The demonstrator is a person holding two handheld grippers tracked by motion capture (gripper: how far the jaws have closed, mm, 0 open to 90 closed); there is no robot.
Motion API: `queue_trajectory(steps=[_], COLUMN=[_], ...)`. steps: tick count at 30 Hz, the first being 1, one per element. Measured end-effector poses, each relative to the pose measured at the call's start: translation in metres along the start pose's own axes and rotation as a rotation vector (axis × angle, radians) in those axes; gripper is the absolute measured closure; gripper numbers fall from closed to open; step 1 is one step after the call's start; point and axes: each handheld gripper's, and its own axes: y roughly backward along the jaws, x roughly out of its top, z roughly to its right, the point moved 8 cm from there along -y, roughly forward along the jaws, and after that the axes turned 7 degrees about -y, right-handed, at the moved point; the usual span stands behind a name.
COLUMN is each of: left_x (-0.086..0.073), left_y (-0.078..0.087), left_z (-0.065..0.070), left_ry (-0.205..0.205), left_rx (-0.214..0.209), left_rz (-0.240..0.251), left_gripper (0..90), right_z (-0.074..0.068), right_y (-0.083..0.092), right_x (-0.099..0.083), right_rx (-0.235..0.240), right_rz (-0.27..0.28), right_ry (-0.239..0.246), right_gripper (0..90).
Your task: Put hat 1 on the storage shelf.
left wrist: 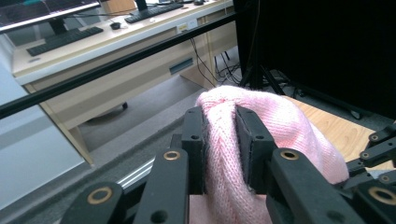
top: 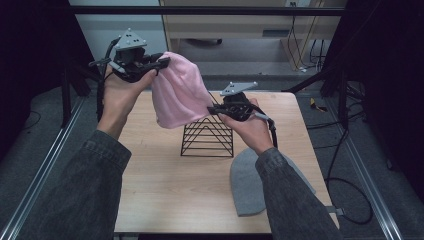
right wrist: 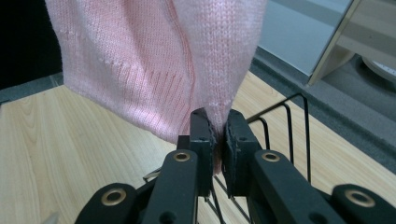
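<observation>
The wooden table (top: 165, 185) fills the middle of the high view, with dark floor and rails on either side and a pale desk (left wrist: 93, 42) beyond its far edge. Held above the table's far left part is the pink knit hat (top: 177, 92), the largest thing in hand; it hangs clear of the tabletop, stretched between the two claws, its upper end to the far left and its lower edge down to the right.

A grey knit hat (top: 247, 182) lies flat on the near right part of the table, partly under the person's right sleeve. Between the two hats, about mid-table, stands a black wire rack (top: 207, 137), peaked like a tent; the pink hat's lower edge hangs just above and to the left of its top.

The left gripper (top: 162, 62), raised at the far left, is clenched on the hat's upper end: in the left gripper view a bunched fold of pink knit (left wrist: 219, 140) sits squeezed between both jaws. The right gripper (top: 212, 110), lower and just over the rack's peak, pinches the hat's bottom edge; in the right gripper view its jaws stand nearly together with a thin fold of the knit (right wrist: 217, 105) caught between them.
</observation>
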Motion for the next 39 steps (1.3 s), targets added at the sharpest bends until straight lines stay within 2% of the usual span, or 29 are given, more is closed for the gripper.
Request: queue_trajectory(steps=[7,20,39], left_x=[-0.004,-0.007,-0.012], left_y=[-0.011,-0.027,-0.040], left_z=[0.007,0.021,0.045], left_ry=[-0.011,-0.013,-0.032], left_rx=[-0.009,-0.032,-0.079], left_rz=[-0.002,0.010,0.003], left_gripper=[74.3,73.8,73.4], right_z=[0.010,0.015,0.022], right_y=[-0.003,-0.004,0.002], right_x=[-0.013,-0.029,-0.056], right_rx=[-0.009,-0.027,-0.048], right_rz=[-0.003,-0.013,0.011], right_ry=[-0.023,-0.007,0.010], right_gripper=[83.8,83.4,83.1])
